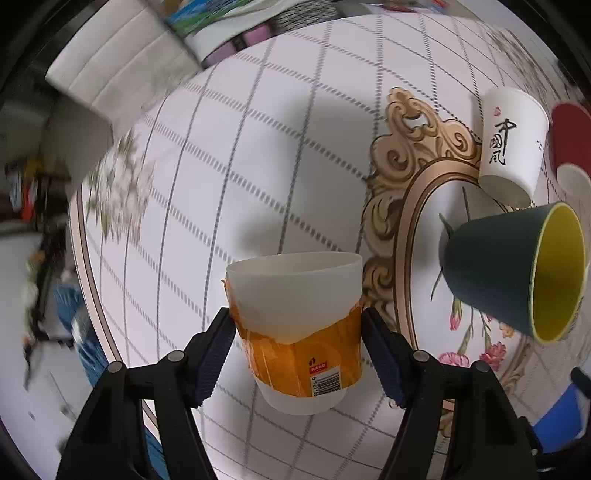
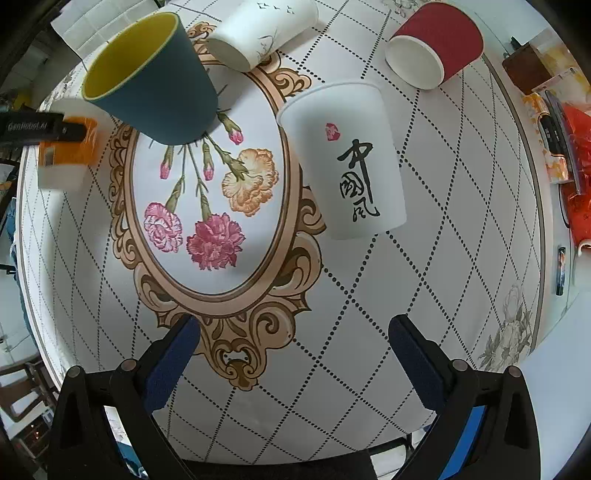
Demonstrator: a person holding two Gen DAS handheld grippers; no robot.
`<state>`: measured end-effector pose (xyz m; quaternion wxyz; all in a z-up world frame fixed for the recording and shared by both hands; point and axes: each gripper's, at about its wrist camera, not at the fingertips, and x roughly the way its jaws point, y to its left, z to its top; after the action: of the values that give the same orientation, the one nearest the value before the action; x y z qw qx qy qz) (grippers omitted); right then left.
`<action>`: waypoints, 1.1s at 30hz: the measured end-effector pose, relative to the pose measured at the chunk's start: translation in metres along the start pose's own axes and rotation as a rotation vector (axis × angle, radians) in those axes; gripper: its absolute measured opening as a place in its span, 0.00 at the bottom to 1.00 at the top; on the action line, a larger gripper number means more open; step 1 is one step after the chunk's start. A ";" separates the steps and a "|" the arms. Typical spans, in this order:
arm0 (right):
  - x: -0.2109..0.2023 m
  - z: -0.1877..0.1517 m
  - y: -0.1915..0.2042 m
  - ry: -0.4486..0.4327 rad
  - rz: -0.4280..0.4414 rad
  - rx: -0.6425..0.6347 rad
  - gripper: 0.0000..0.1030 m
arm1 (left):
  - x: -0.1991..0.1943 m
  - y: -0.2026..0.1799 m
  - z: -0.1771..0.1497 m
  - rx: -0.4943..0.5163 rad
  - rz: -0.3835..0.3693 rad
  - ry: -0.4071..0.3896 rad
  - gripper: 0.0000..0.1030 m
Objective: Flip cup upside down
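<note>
My left gripper is shut on an orange-and-white paper cup, held above the patterned tablecloth with its mouth away from the camera. The same cup shows at the far left of the right wrist view, blurred, with the left gripper's finger on it. My right gripper is open and empty above the cloth, short of a white cup with black calligraphy that stands mouth down.
A dark green cup with yellow inside stands upright on the oval flower print. A white cup and a red cup lie on their sides at the back. Orange packets and a phone line the right table edge.
</note>
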<state>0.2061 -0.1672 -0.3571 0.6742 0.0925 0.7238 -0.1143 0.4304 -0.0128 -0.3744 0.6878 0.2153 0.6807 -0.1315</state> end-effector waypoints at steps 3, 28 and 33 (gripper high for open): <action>-0.006 -0.006 0.003 -0.011 0.008 -0.005 1.00 | -0.005 0.009 -0.019 -0.065 -0.025 0.009 0.66; 0.012 -0.098 0.000 0.012 0.079 -0.247 1.00 | -0.003 -0.065 -0.205 -0.407 -0.216 0.158 0.66; 0.020 -0.112 -0.003 0.024 0.062 -0.301 1.00 | 0.007 -0.078 -0.214 -0.423 -0.206 0.170 0.66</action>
<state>0.0965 -0.1379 -0.3698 0.6750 0.0140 0.7375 0.0172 0.2059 0.0218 -0.3860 0.6408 0.0061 0.7668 -0.0371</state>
